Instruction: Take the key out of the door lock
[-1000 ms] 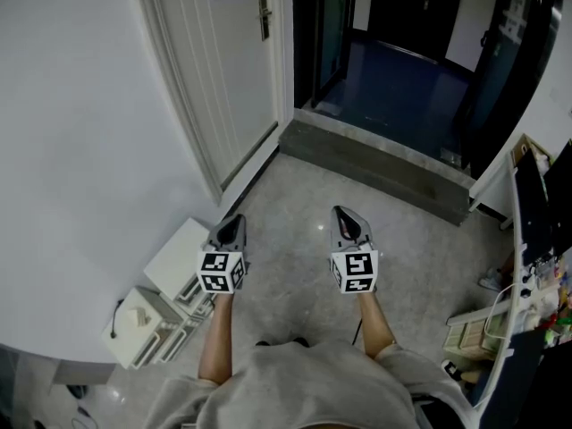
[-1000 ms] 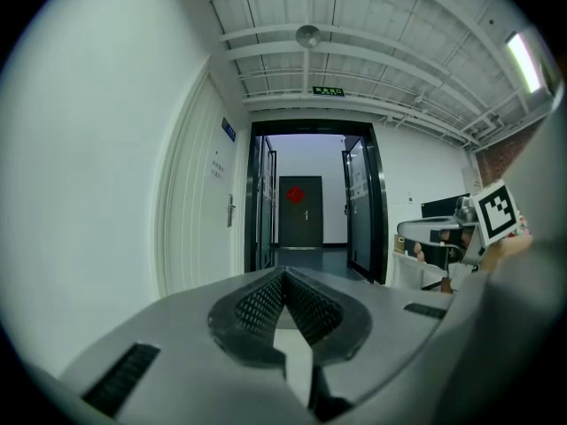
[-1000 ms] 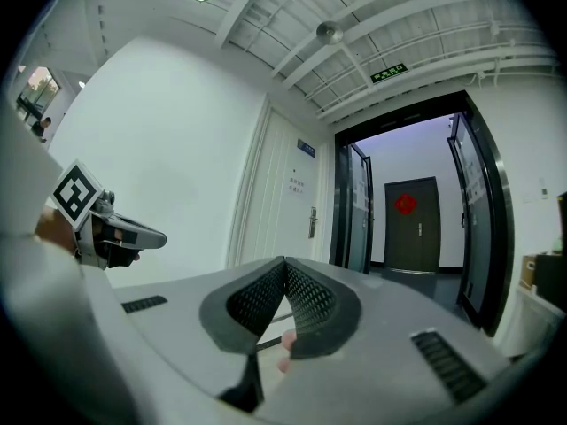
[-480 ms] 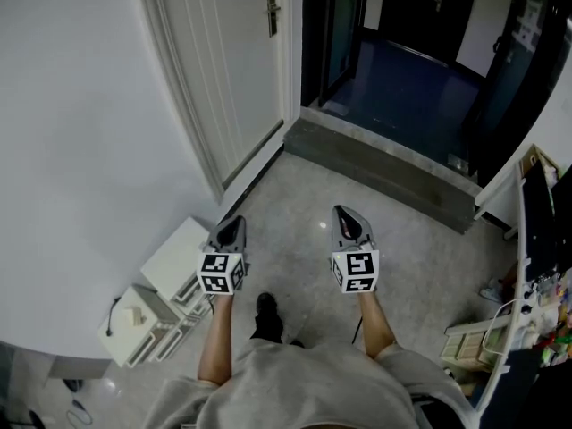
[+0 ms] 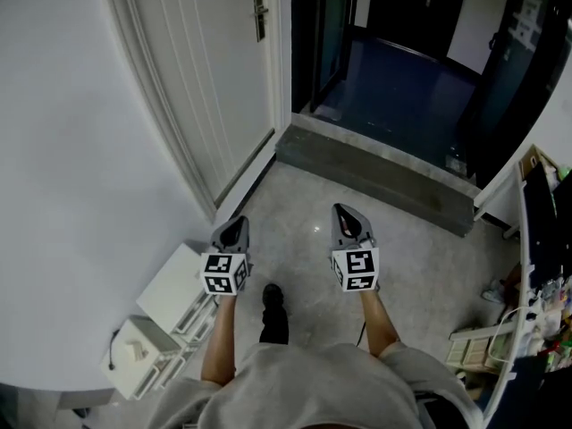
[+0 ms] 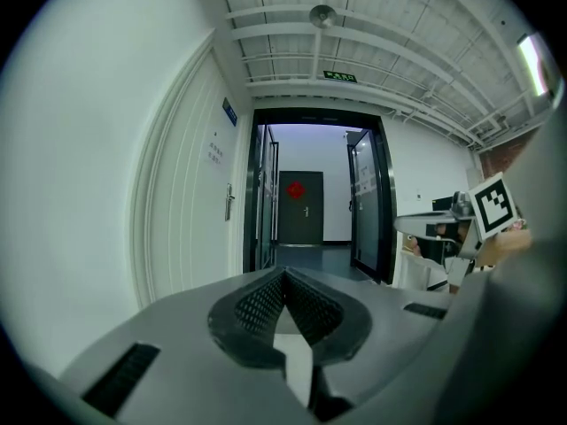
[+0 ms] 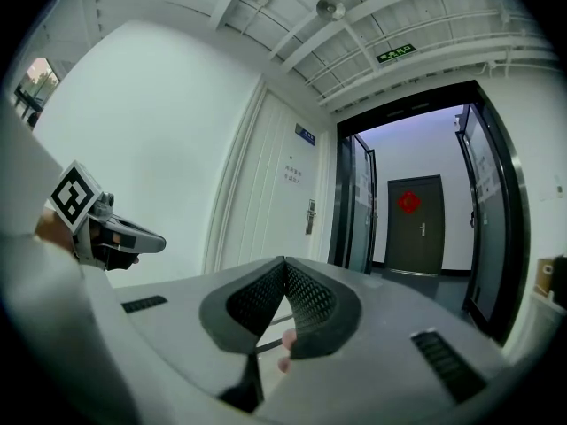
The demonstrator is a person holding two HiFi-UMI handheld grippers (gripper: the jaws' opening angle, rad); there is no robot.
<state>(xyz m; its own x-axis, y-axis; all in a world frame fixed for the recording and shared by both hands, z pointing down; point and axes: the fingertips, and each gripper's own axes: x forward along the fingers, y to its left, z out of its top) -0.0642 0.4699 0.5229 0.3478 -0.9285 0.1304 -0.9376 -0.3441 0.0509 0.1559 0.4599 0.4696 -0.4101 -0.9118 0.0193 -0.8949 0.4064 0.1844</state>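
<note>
A white door point(image 5: 228, 70) stands at the upper left of the head view, with a metal handle and lock plate point(image 5: 260, 13) near its right edge. No key can be made out at this distance. The same handle point(image 6: 229, 204) shows small in the left gripper view and as the handle point(image 7: 311, 217) in the right gripper view. My left gripper point(image 5: 235, 226) and right gripper point(image 5: 348, 214) are held side by side over the floor, far short of the door. The left gripper point(image 6: 284, 273) and the right gripper point(image 7: 283, 261) both have their jaws together with nothing between them.
Two low white cabinets point(image 5: 176, 286) sit against the left wall by my left arm. A grey step point(image 5: 375, 173) leads into a dark corridor with a dark door point(image 6: 301, 207) at its end. A cluttered desk edge point(image 5: 527, 266) runs along the right. My foot point(image 5: 273, 298) is on the floor.
I have walked forward toward the doorway with both grippers held level. The white cabinets have slid down the frame, and a foot has stepped into view.
</note>
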